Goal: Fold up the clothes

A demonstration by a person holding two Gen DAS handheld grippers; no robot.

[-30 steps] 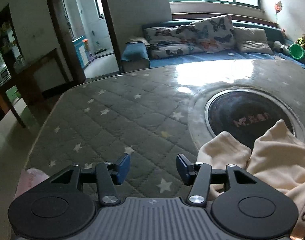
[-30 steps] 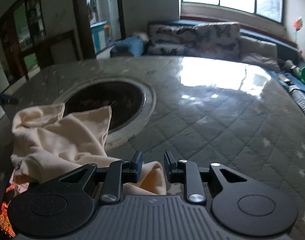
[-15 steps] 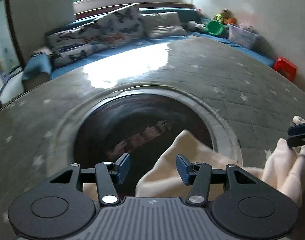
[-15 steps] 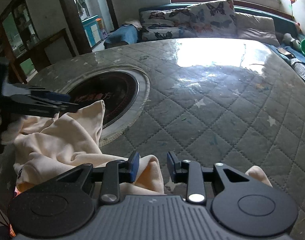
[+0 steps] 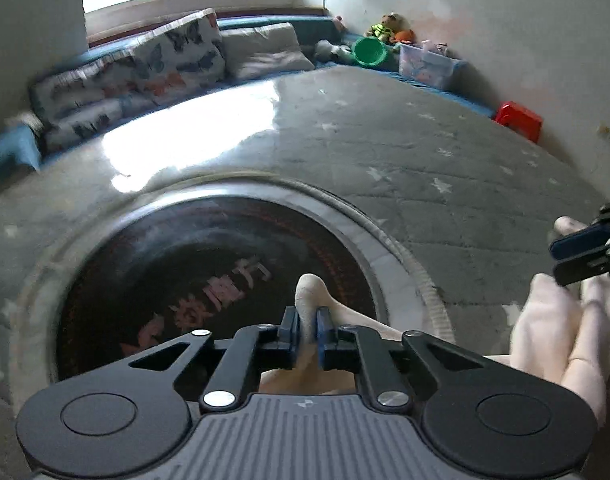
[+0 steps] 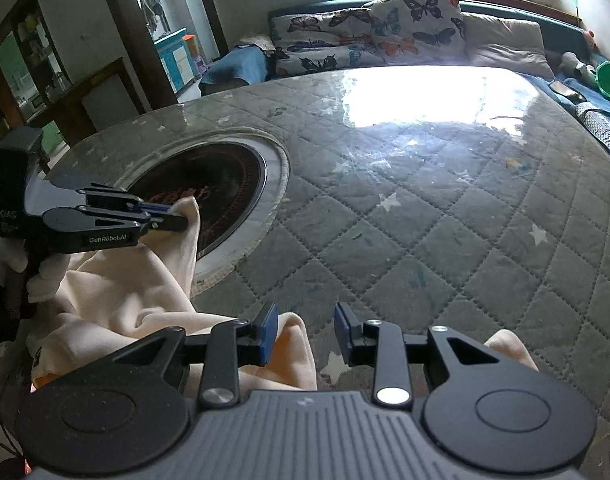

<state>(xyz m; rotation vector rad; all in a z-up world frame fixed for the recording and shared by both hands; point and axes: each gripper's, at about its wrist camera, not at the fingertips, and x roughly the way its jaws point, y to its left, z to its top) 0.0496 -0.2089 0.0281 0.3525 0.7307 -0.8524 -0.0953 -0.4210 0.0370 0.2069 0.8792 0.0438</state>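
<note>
A crumpled cream garment [image 6: 117,292] lies on the quilted grey table cover at the near left, beside the dark round inset. My left gripper [image 5: 306,330] is shut on a raised corner of that cream garment [image 5: 311,292]; the right wrist view shows this left gripper [image 6: 173,218] pinching the cloth above the inset's edge. My right gripper [image 6: 303,330] stands open, its left pad against a fold of the cloth and bare table between the fingers. At the far right of the left wrist view the right gripper [image 5: 581,252] hovers over more cream cloth [image 5: 553,328].
A dark round inset [image 5: 209,280] with red lettering sits in the table [image 6: 425,216], ringed by a pale rim. Behind the table runs a bench with butterfly cushions [image 6: 369,36], a green bucket [image 5: 369,51] and a clear box. A red stool [image 5: 519,120] stands by the wall.
My left gripper swung from the table's left side toward the inset and shut on a corner of the cream garment. My right gripper opened wider over the cloth.
</note>
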